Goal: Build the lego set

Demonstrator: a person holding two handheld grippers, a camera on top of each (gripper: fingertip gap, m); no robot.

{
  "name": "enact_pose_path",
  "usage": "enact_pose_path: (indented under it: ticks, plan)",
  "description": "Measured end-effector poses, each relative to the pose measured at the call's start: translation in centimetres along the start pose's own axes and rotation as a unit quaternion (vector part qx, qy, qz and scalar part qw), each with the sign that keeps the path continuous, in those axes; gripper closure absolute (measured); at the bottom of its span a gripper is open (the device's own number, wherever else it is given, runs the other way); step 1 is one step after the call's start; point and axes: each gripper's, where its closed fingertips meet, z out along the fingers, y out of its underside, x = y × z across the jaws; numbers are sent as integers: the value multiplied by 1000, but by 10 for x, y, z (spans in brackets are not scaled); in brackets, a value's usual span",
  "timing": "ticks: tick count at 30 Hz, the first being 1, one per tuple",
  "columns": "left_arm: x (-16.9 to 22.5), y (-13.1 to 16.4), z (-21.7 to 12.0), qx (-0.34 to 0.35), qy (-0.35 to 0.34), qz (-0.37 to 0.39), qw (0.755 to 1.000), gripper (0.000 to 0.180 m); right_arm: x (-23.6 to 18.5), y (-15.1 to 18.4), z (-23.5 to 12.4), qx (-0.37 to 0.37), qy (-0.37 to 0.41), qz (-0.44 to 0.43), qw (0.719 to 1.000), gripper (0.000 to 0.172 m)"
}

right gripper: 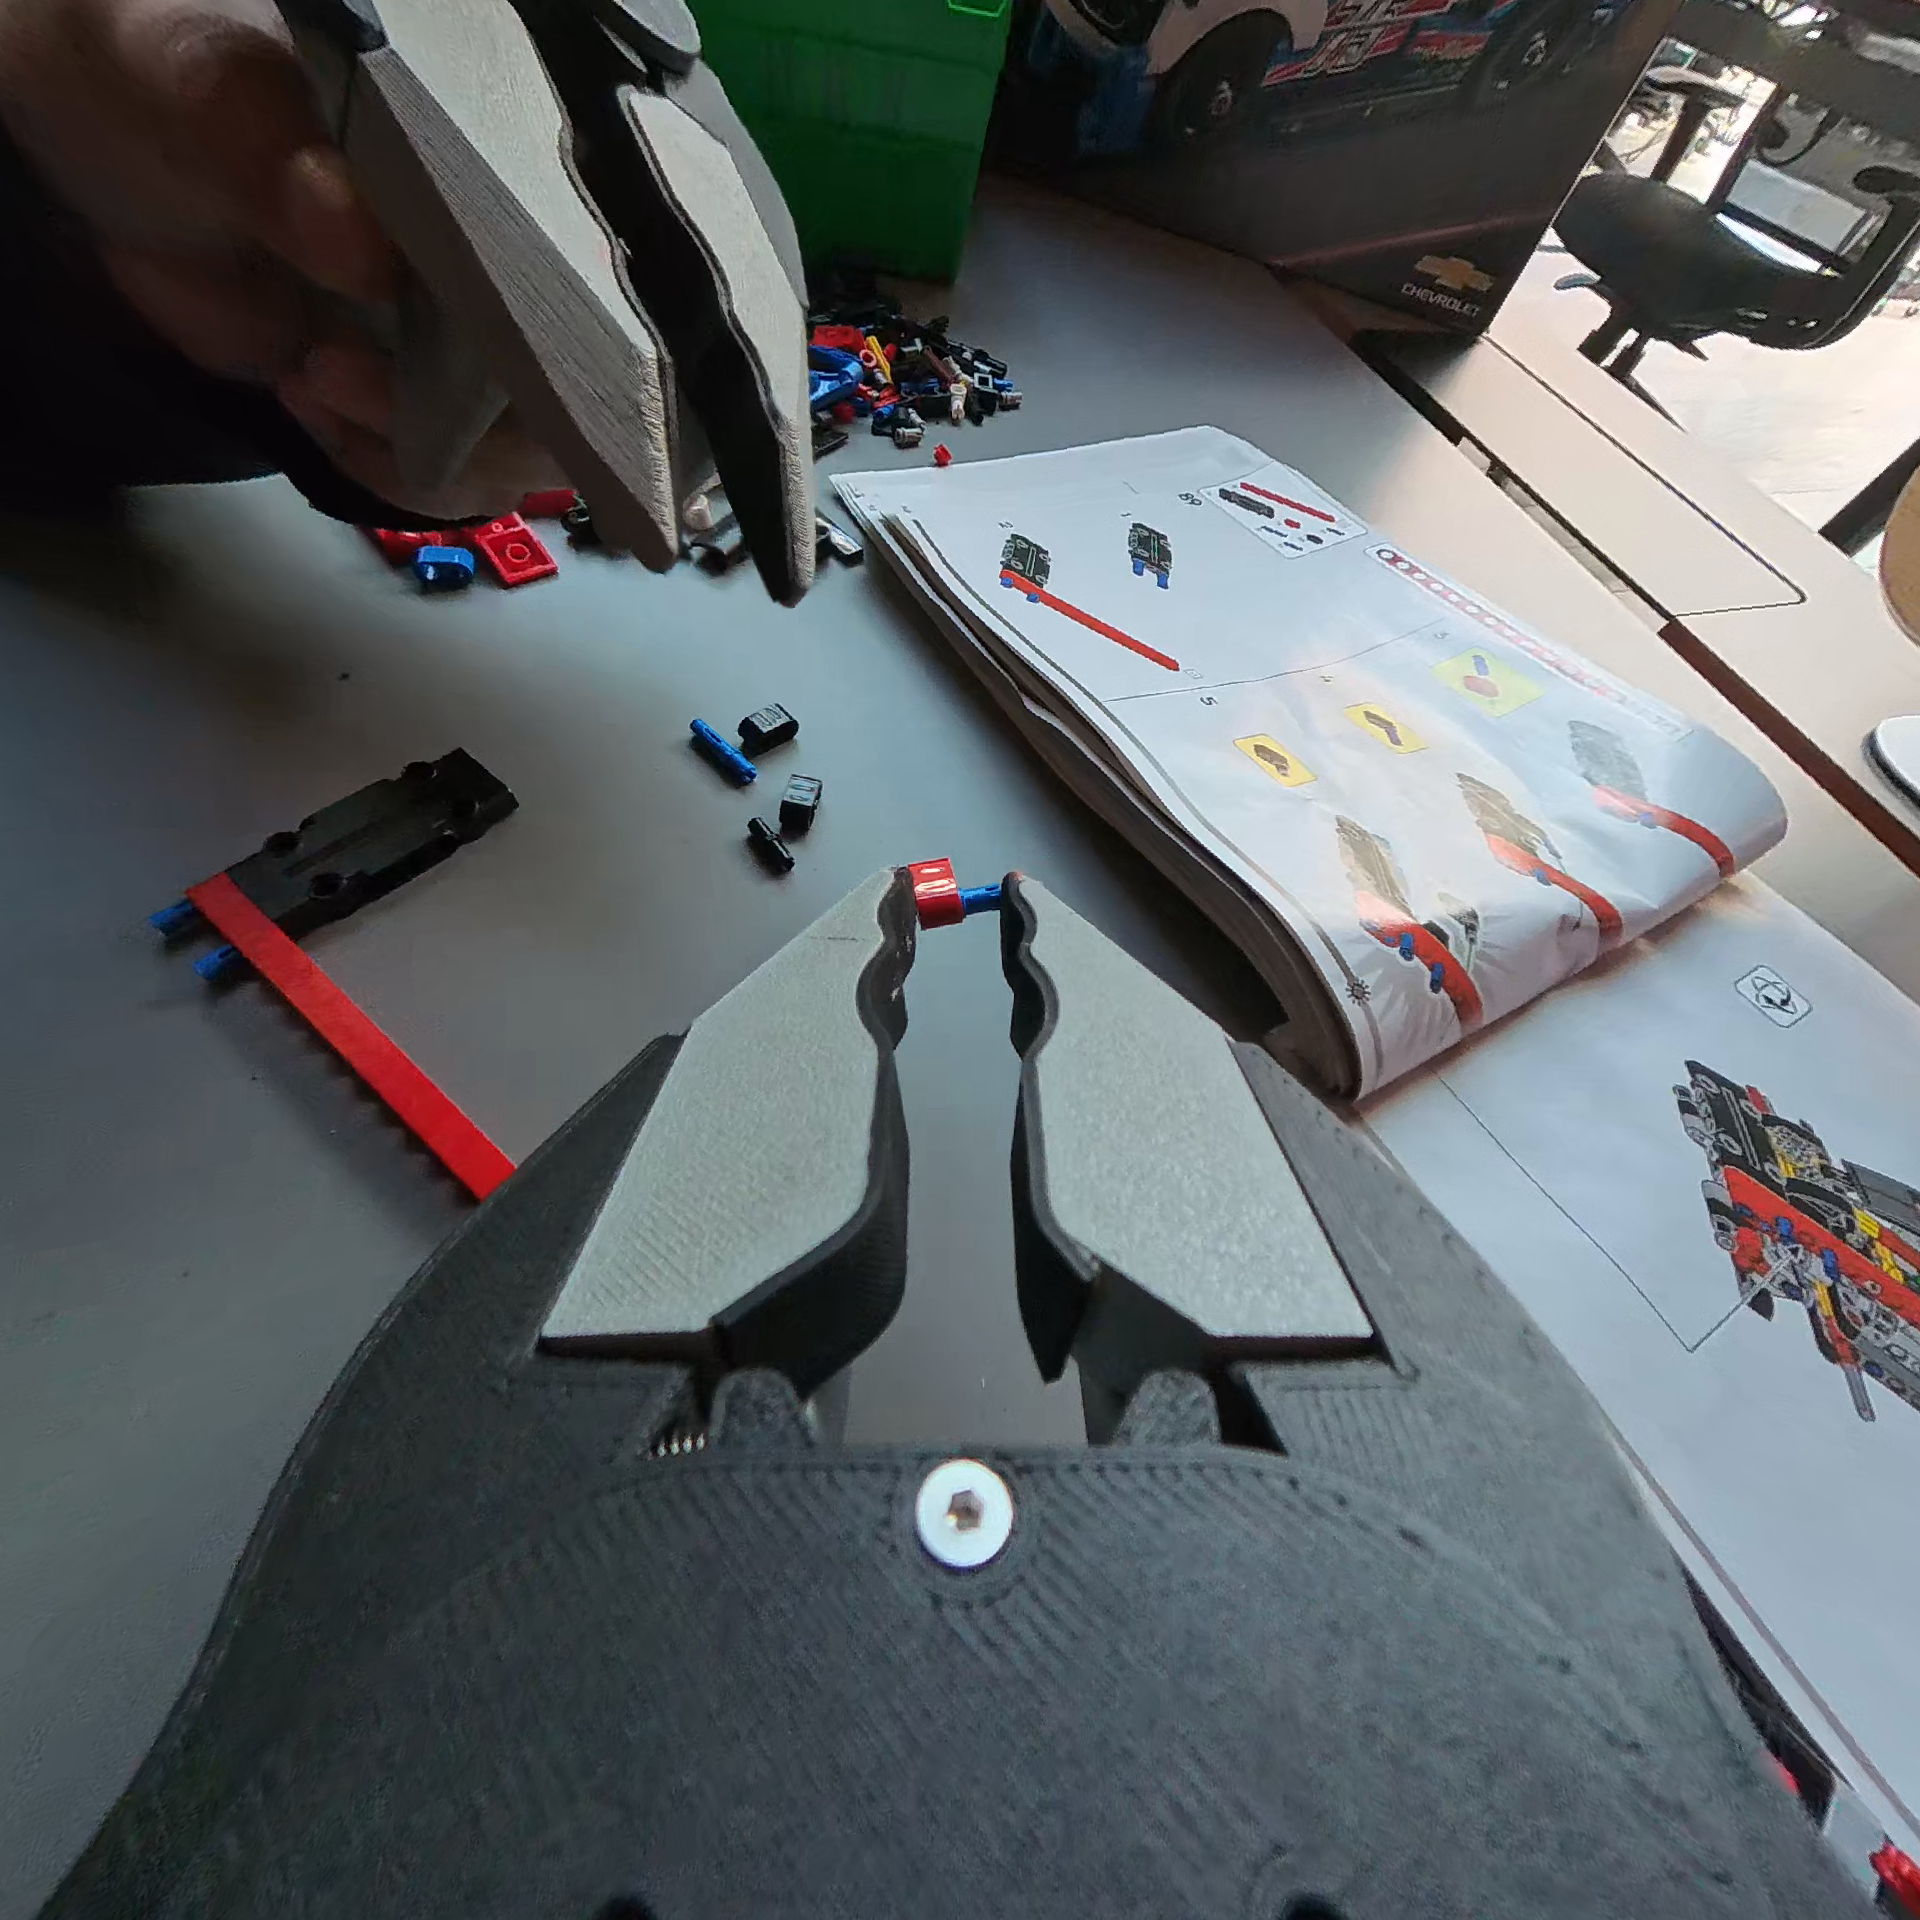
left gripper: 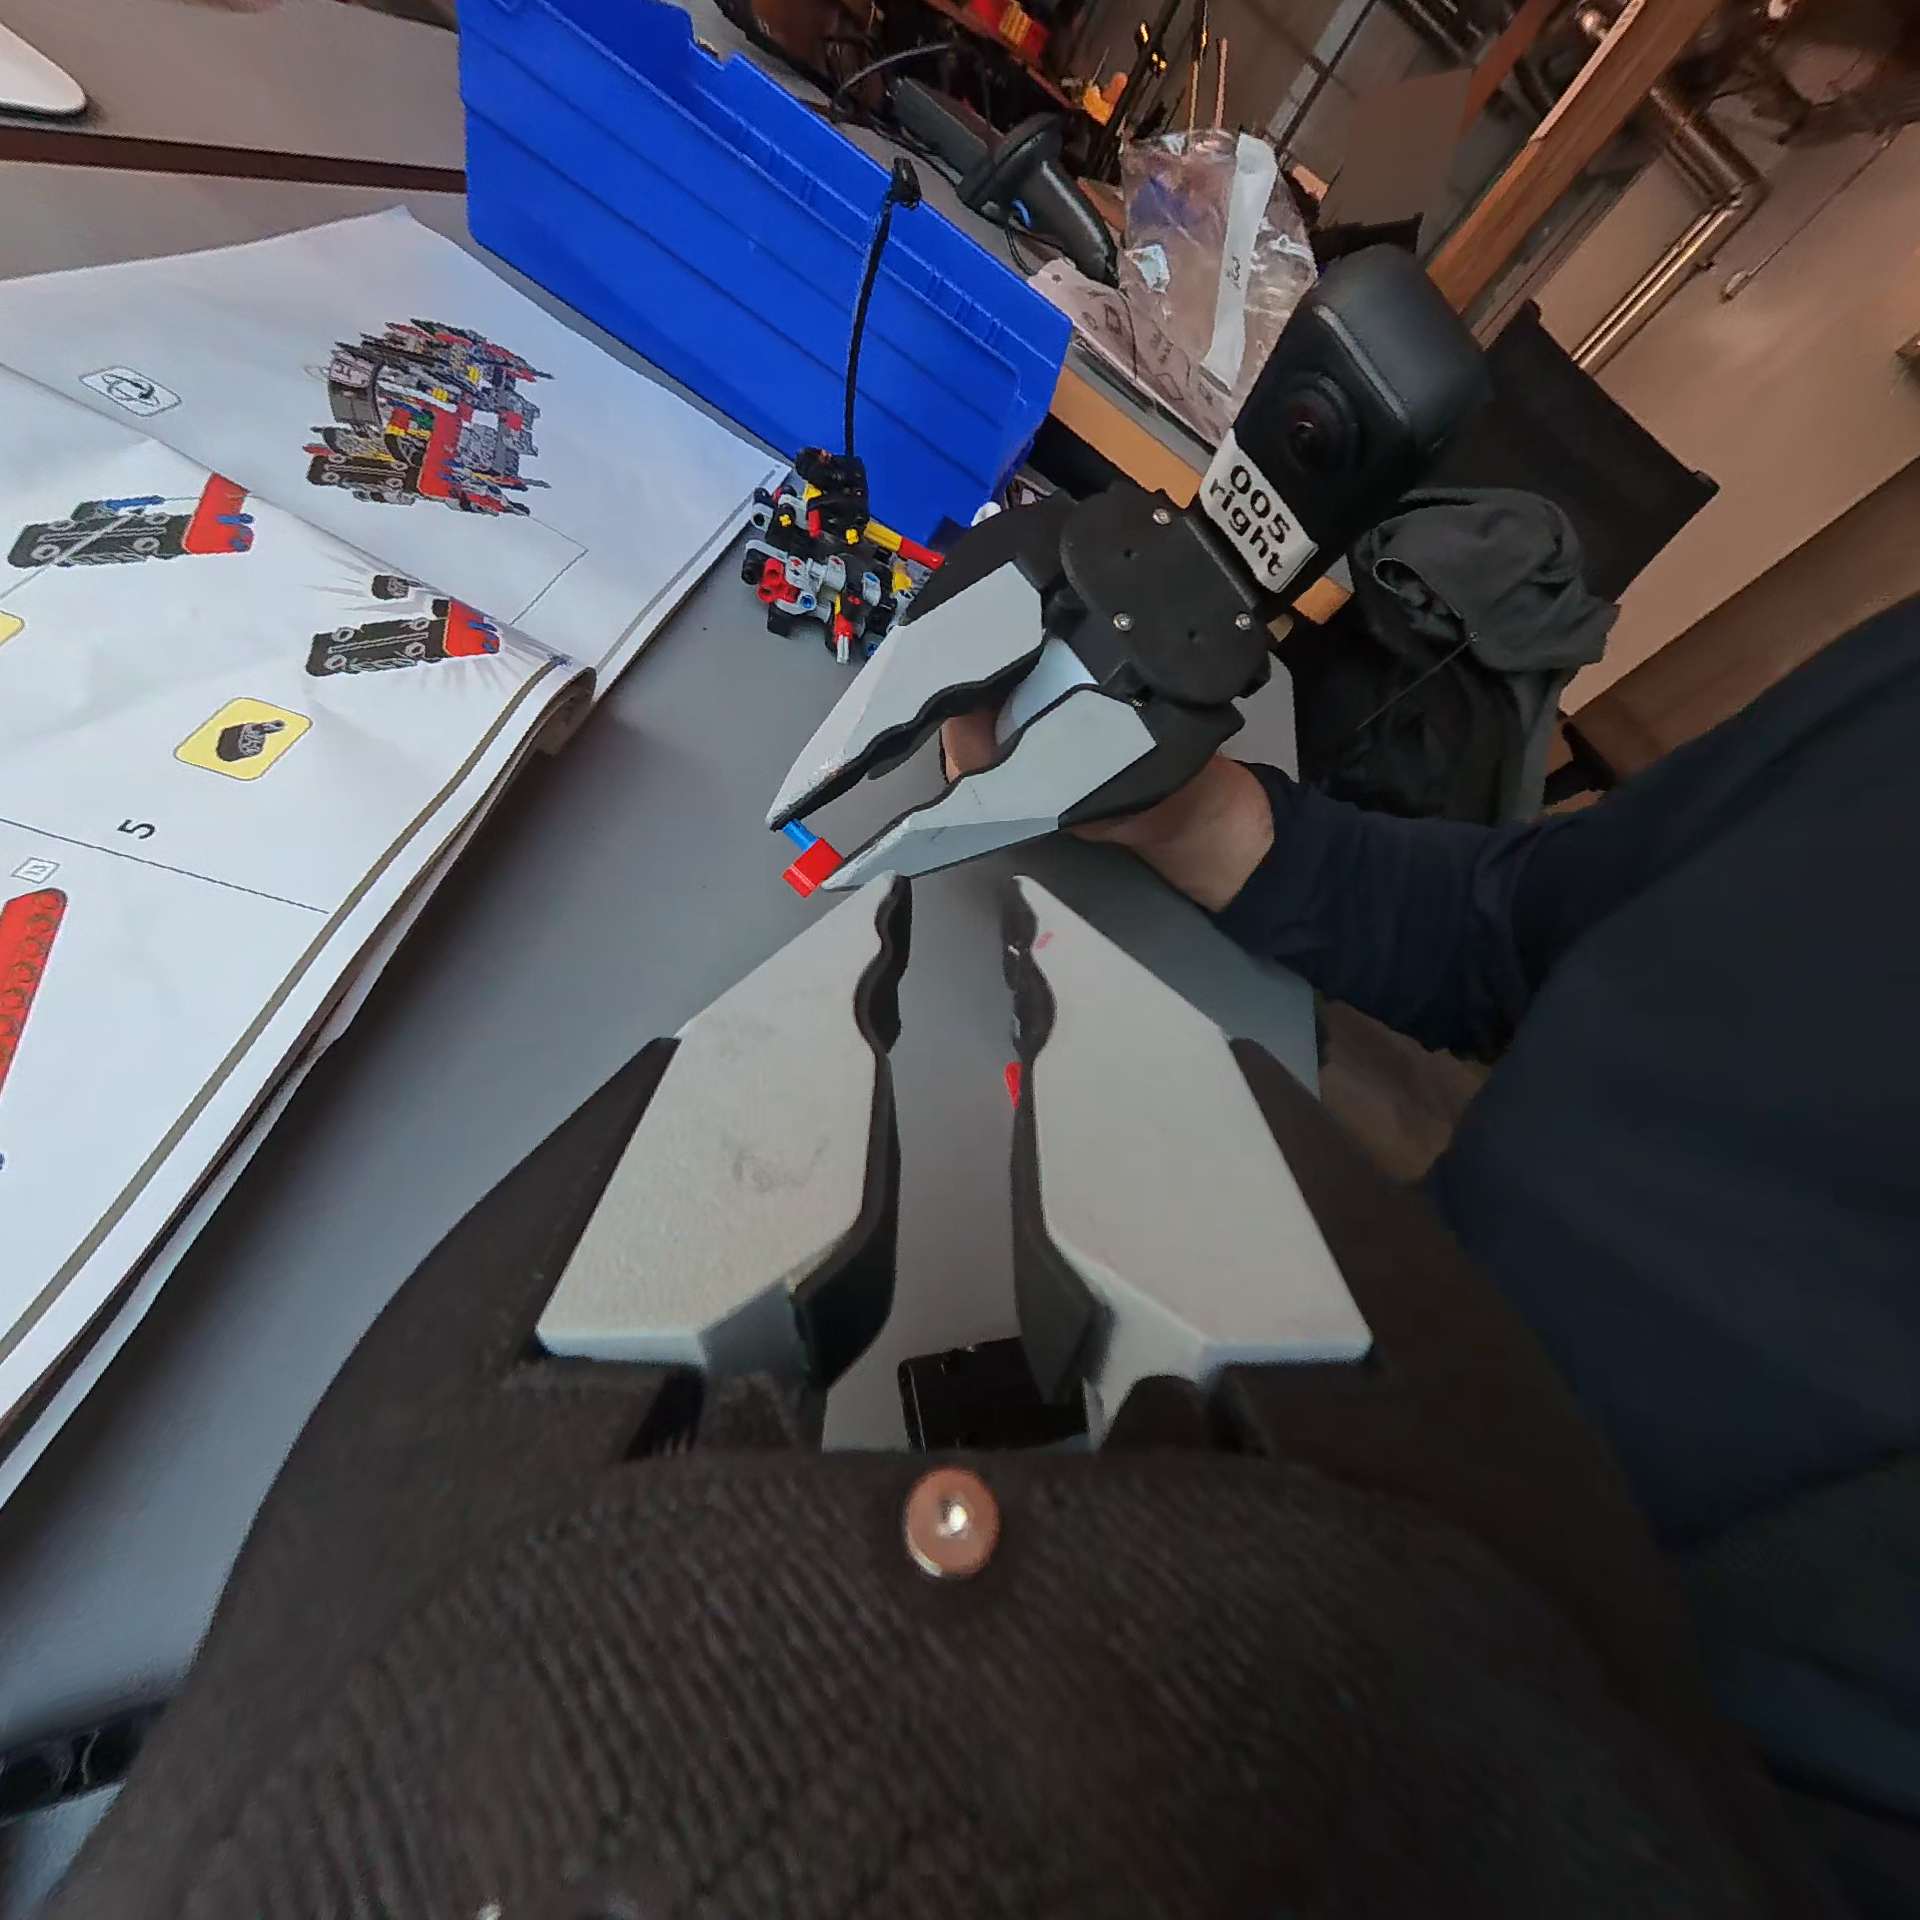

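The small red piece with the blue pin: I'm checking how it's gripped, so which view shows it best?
The right wrist view: the red piece with its blue pin spans the right gripper jaws, close and unobstructed. The left wrist view shows it farther off, at the tips, one end partly hidden.

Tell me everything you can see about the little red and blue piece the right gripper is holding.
The red and blue piece is a small glossy plastic building part: a red block with a short blue pin sticking out of one side. It sits crosswise at the very tips of the right gripper, the red block against one black pad and the pin's end against the other. It is held above the grey table, touching nothing else. The left gripper is open just beside it.
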Motion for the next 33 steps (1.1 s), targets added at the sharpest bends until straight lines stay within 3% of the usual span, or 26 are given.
enact_pose_path:
  ticks: [26, 33]
  plan:
    - [-14, 13, 7, -28, -5, -14, 999, 164, 7, -7, -8, 38, -12, 55, 998, 158]
    - [-24, 9, 2, -24, -32, -4, 999, 164, 0, -12, -7, 49, -51, 71, 995, 158]
